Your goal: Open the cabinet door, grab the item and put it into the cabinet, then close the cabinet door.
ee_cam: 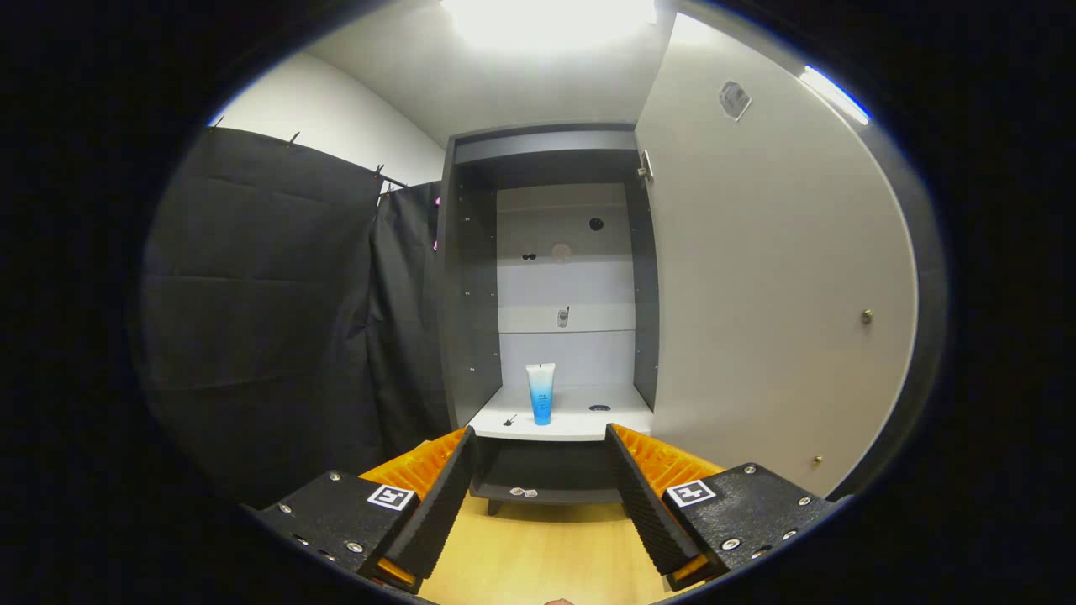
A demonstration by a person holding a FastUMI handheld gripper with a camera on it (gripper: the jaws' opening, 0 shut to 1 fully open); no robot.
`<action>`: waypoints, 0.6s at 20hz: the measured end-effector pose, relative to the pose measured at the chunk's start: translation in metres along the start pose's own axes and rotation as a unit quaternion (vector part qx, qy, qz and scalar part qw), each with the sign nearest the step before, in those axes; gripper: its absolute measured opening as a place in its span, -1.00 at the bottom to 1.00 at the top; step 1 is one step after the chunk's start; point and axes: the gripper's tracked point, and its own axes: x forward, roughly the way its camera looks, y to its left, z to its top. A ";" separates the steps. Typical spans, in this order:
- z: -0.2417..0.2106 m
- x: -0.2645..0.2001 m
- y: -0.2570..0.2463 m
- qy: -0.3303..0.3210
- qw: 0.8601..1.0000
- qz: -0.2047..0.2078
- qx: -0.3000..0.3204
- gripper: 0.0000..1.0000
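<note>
Open cabinet (471, 336), blue tube (540, 392) upright on shelf, label unreadable, gripper (538, 445) spread wide, empty

Blue-to-white gradient tube (540, 392), dk grey cabinet (464, 277) w/ white shelf (572, 420), pale wood floor (538, 546)

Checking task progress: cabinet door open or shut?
Open: the door is swung wide, exposing the tube upright on the shelf. Gripper open, empty.

A recording booth set up as a home corner: black cloth (269, 311) hung on plain white walls (336, 126), a tall grey cabinet (471, 277) with its door (756, 294) open, on wood-look flooring (538, 546).
</note>
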 end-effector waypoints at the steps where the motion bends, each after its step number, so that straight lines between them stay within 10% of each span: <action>1: 0.000 -0.011 -0.005 -0.002 1.000 -0.004 -0.006 0.86; 12: 0.013 -0.107 -0.107 -0.011 0.996 -0.089 0.004 0.86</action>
